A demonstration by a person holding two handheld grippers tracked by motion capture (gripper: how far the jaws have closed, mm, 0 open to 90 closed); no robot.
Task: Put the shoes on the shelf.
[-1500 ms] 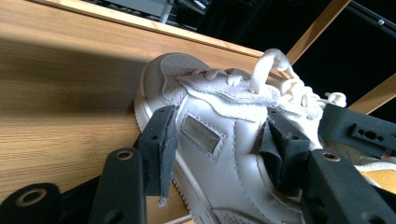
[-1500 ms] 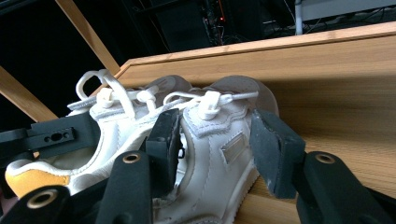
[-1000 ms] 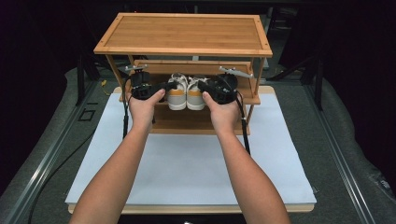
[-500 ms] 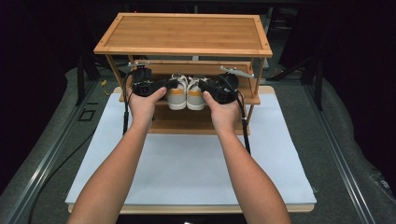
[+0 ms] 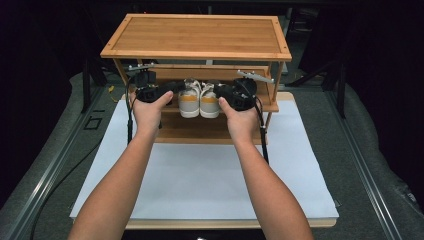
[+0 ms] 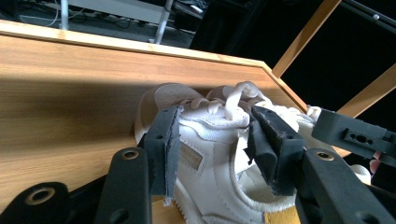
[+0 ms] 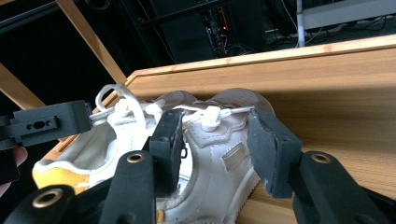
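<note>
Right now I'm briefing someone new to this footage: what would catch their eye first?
A pair of white shoes with yellow heels stands side by side on the middle shelf of a bamboo rack at the far end of the white mat. The left gripper and right gripper each straddle one shoe's collar; the left fingers have just been closing around it.

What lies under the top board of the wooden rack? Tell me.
Under the top board, a pair of white shoes sits on the middle shelf, a gripper at each one. The shelf's back part is covered by the board.
</note>
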